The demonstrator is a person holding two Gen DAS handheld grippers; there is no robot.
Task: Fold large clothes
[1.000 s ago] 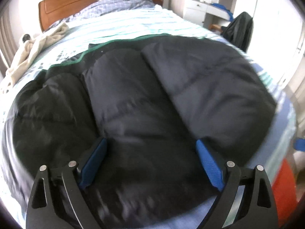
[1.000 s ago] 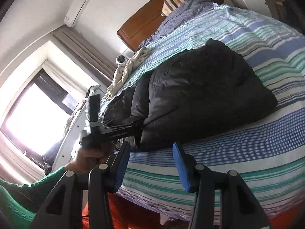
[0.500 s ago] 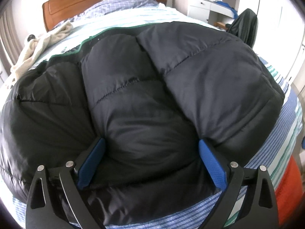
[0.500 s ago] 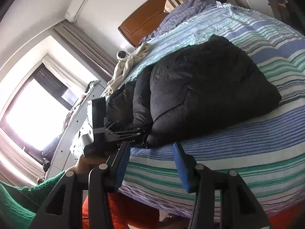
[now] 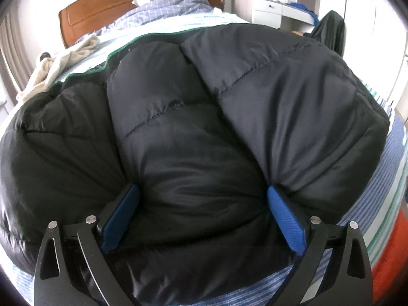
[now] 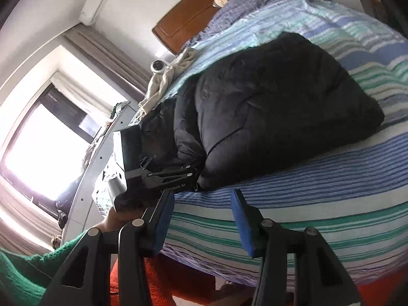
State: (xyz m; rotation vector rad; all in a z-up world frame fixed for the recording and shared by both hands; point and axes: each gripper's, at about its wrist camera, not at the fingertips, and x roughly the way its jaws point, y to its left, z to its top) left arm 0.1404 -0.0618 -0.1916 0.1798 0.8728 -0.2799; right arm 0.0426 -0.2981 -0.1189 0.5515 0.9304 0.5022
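Puffer jacket, black and quilted, fills most of the left wrist view, lying folded on the striped bed sheet. The left gripper has its jaws spread wide in the lower frame, a bulging fold of the jacket between the blue pads; whether they press it cannot be told. A wooden headboard sits upper left.

In the right wrist view the jacket lies at centre. The right gripper, jaws partly apart and empty, hovers over the sheet at the bottom.
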